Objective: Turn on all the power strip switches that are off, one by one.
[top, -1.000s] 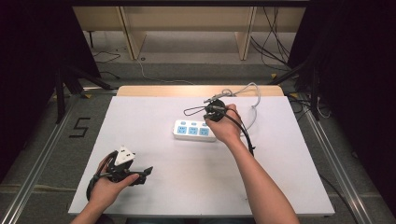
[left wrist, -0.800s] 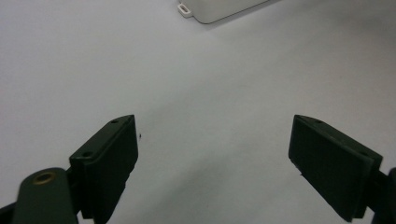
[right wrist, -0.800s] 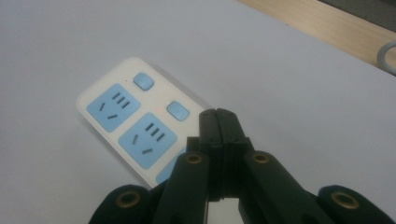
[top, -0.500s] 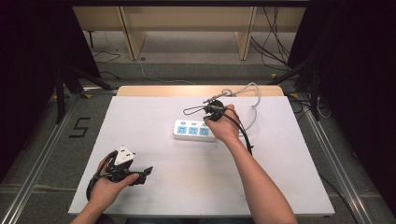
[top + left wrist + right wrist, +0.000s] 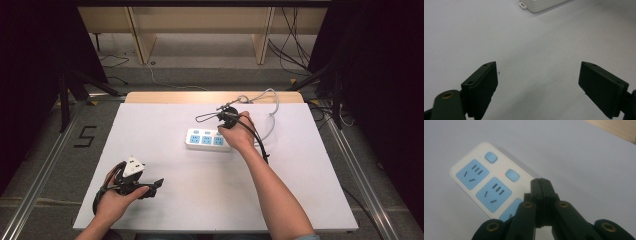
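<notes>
Right gripper (image 5: 541, 182), jaws pressed together, hovers over the white blue-socketed power strip (image 5: 486, 185) — a skewed press could miss its switch.

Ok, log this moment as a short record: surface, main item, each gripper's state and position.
surface: white table
item: white power strip with blue sockets, small red light beside its middle switch
right gripper: jaws shut, empty, tips over the strip near its switches
left gripper: jaws open, empty, at the near left of the table, apart from the strip

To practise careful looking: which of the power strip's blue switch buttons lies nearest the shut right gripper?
The button just beyond the right gripper, with a red dot beside it; the other button sits farther along the power strip.
</notes>
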A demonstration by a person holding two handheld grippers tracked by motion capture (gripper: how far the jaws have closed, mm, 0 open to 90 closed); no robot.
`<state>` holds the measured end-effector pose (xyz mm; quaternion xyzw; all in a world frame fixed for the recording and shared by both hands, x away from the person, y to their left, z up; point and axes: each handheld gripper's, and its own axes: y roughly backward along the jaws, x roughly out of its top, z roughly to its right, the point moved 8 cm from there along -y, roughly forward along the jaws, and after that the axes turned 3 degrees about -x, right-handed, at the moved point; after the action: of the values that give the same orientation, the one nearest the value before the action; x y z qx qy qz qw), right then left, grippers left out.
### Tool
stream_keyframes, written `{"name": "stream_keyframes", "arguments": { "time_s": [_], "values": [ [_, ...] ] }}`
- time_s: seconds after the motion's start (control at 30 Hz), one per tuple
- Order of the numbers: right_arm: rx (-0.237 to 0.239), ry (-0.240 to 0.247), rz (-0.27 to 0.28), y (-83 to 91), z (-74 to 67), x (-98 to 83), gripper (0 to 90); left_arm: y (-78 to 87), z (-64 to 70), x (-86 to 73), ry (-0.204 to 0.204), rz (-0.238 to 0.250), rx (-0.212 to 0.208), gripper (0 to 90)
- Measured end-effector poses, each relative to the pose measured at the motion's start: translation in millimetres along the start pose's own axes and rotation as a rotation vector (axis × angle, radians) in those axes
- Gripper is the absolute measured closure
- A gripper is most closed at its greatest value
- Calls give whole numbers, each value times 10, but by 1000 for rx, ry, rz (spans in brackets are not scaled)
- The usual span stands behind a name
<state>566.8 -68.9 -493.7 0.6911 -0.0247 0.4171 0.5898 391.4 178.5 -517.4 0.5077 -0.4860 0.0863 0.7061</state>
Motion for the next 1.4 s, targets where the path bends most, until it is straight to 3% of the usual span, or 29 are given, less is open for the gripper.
{"name": "stream_keyframes", "arguments": {
  "time_s": [0.6,1.4],
  "values": [
    [-1,12,-51,-120,-24,-25,900,0,-3,-3,0,-1,0,156],
    [-27,34,-73,-193,-23,-10,900,0,-3,-1,-1,1,-1,156]
  ]
}}
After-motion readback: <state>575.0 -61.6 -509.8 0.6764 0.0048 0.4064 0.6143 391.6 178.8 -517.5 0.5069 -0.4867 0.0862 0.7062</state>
